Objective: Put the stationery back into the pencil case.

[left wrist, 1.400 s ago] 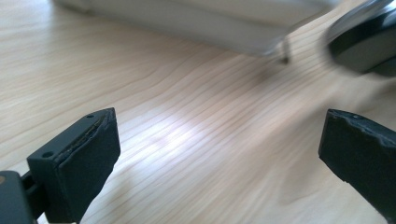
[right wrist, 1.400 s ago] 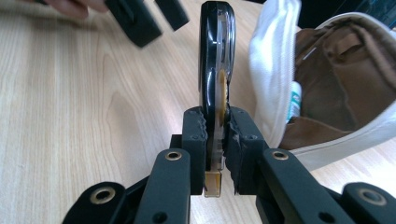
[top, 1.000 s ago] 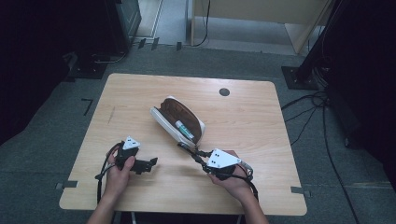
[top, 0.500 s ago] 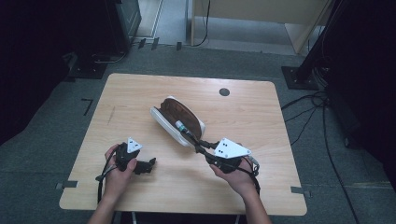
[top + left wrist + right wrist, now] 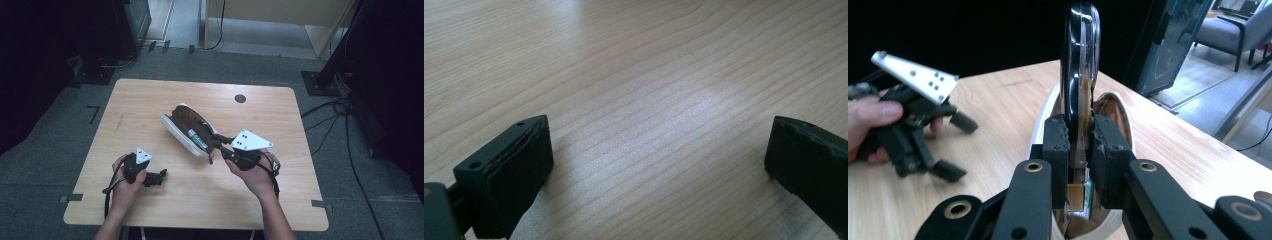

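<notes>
While the left gripper [image 5: 159, 177] rests released on the worktop [image 5: 150, 100], nothing between its jaws | mid-worktop, white oval case [image 5: 176, 132] lies open, brown-lined, holding a green-and-white item [image 5: 198, 139], its label too small to read | right gripper [image 5: 216, 141] clenched on the case's dark raised lid [image 5: 1080, 60]; case bottom hidden behind its jaws

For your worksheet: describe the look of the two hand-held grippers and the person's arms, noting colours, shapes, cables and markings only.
Both grippers are black, each with two blocky black jaws on pivoted links with round holes. The left gripper and the right gripper each carry a pale grey three-cornered plate with small dark dots on top. A black cable trails from the left one. The forearms are bare, with no sleeves in view.
</notes>
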The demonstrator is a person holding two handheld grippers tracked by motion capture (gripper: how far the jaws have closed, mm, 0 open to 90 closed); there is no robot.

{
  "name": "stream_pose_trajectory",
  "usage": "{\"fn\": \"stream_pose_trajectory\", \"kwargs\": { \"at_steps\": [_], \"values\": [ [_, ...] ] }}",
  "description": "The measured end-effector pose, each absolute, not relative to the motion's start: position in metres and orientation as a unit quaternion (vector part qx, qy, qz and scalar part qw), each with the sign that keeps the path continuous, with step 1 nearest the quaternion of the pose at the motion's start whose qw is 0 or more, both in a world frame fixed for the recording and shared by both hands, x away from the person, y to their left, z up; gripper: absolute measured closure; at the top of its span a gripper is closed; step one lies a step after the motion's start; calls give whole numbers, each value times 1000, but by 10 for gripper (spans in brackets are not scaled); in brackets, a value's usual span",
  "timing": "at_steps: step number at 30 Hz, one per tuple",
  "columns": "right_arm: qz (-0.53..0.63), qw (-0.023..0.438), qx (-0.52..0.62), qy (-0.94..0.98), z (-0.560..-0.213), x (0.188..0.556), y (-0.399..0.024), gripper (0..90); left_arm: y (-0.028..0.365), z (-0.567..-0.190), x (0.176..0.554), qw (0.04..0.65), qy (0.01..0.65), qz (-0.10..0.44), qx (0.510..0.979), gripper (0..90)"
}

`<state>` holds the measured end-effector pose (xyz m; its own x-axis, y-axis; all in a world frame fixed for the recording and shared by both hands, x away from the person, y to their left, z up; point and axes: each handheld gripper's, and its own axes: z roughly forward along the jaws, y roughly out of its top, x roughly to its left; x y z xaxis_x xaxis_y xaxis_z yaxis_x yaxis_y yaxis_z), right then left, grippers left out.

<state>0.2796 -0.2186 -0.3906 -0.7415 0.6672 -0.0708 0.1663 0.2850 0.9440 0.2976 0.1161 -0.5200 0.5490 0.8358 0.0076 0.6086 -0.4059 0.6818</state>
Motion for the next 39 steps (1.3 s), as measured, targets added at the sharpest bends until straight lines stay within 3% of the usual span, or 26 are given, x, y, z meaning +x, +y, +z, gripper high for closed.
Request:
{"fn": "stream_pose_trajectory", "kwargs": {
  "at_steps": [10,39],
  "values": [
    [529,233,294,761,-388,304,-205,787,116,-520,298,319,436,176,823,0],
    [432,186,365,803,-447,352,-161,786,115,-520,297,323,431,174,824,0]
  ]
}}
